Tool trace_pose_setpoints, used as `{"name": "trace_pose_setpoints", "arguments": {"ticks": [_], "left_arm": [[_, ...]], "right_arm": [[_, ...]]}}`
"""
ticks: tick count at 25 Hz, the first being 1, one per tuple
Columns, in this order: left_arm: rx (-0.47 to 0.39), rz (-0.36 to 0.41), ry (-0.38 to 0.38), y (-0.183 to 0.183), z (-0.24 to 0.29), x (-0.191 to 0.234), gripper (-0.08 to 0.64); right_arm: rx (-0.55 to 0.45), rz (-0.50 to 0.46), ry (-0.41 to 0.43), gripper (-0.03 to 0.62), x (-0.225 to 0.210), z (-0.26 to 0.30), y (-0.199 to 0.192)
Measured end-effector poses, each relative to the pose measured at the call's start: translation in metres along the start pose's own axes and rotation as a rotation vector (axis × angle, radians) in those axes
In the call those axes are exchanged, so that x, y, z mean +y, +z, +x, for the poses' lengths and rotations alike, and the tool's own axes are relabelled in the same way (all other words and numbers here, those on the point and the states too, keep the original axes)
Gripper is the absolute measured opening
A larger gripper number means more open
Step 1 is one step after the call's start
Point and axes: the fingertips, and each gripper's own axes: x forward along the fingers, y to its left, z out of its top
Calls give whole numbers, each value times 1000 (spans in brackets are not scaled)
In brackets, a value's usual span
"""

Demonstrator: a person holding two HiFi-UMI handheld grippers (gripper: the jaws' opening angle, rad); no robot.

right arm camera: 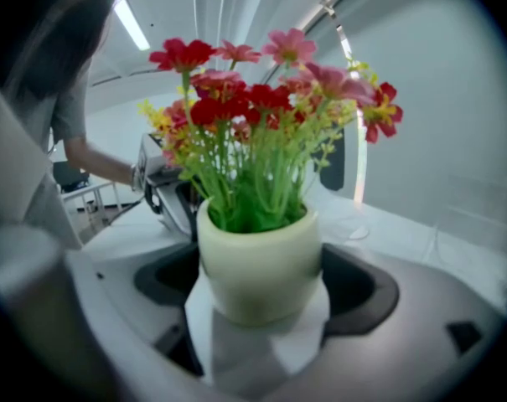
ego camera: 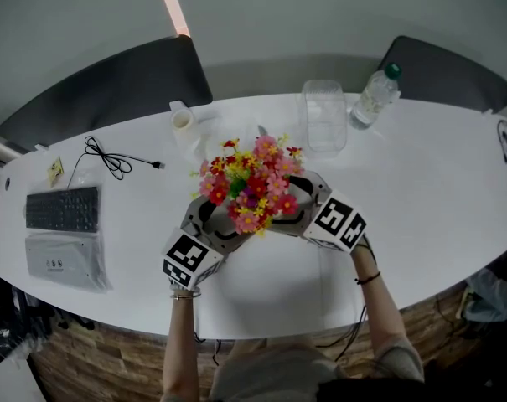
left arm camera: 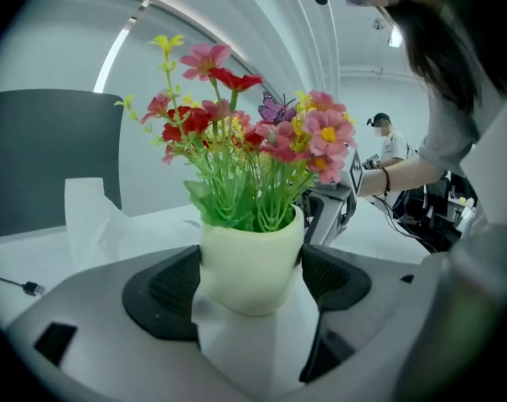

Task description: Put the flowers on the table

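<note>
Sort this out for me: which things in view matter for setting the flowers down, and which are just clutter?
Part of the job:
- flower pot, gripped from both sides
- left gripper and right gripper, both closed on it
- white table

Just lying about:
- keyboard
- black cable
- water bottle
- clear container
- paper cup

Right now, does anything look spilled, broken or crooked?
Nothing stands out. The flower pot stands upright, gripped from both sides by the left gripper and the right gripper. The flowers look whole, and no spill shows on the table.
</note>
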Motion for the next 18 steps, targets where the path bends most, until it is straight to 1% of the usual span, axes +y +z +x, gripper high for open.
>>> {"name": "trace_pose_setpoints", "arguments": {"ticks": [3, 8, 14, 18], "left_arm": [[3, 3, 10, 1, 0, 0, 394], [8, -9, 37, -3, -3, 1, 394], [-36, -57, 58, 0, -8, -2, 394], [-55, -87, 88, 1, -14, -2, 394]], "right_arm": [[12, -6, -4, 449, -1, 0, -1], [17, 16, -20, 449, 0, 0, -1], [-7, 57, -57, 449, -1, -5, -2], [-36, 72, -96, 448, -1, -14, 1]]}}
